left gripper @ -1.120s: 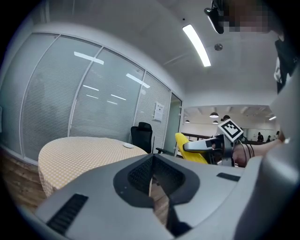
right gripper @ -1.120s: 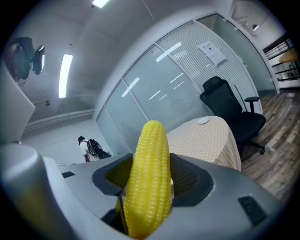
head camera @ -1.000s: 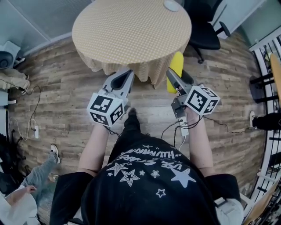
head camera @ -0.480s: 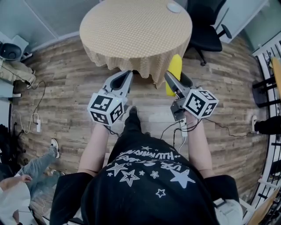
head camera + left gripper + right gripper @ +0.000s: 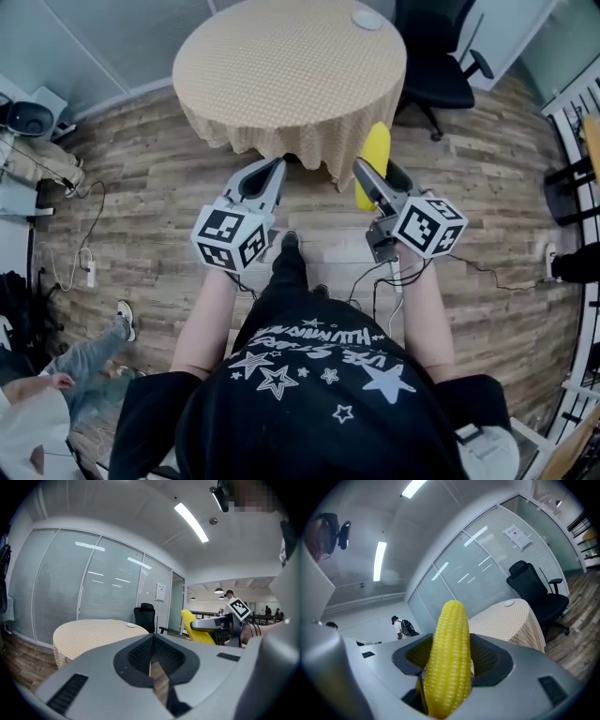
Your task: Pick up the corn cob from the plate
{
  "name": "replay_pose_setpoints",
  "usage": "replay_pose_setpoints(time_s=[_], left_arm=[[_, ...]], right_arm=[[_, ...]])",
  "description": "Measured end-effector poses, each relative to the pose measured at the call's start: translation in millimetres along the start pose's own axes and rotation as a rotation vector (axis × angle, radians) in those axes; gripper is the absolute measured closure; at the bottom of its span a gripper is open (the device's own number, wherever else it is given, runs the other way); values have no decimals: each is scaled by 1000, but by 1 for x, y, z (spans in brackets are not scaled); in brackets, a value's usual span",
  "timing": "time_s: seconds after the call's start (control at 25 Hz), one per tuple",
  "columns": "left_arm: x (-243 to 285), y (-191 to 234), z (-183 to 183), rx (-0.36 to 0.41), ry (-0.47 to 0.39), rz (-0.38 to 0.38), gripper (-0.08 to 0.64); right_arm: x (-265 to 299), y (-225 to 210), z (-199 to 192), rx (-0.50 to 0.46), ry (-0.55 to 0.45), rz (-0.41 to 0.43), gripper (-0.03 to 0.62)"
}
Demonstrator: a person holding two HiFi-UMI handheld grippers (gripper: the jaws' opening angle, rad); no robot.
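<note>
So the pickup looks basically done: your right claw (image 5: 449,667) is pinching the corn cob (image 5: 450,639) around its middle, with the tip poking up past the claw. In the head view the cob is out in the air over the floor, just off the near edge of the round worktop (image 5: 281,75). What looks like the plate (image 5: 366,19) sits at the far edge, well apart from the cob. Your left claw (image 5: 152,663) is pressed together with nothing in it. Nothing much left that I can see, just don't let the cob slip
</note>
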State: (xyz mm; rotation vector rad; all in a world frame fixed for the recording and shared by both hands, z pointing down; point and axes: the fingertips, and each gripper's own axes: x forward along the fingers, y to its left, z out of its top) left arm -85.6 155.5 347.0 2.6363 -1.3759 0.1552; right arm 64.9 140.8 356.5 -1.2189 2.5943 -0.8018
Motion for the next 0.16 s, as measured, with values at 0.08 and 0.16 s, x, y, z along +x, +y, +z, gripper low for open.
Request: replay_pose_setpoints(time_s=[0.08,0.16], left_arm=[[-4,0,-2,2,2,1,552],[-8,-1,-4,3,3,2,552]], right_arm=[[-1,3,-2,-3,-4,2,336],[-3,6,-5,-1,-5,3,336]])
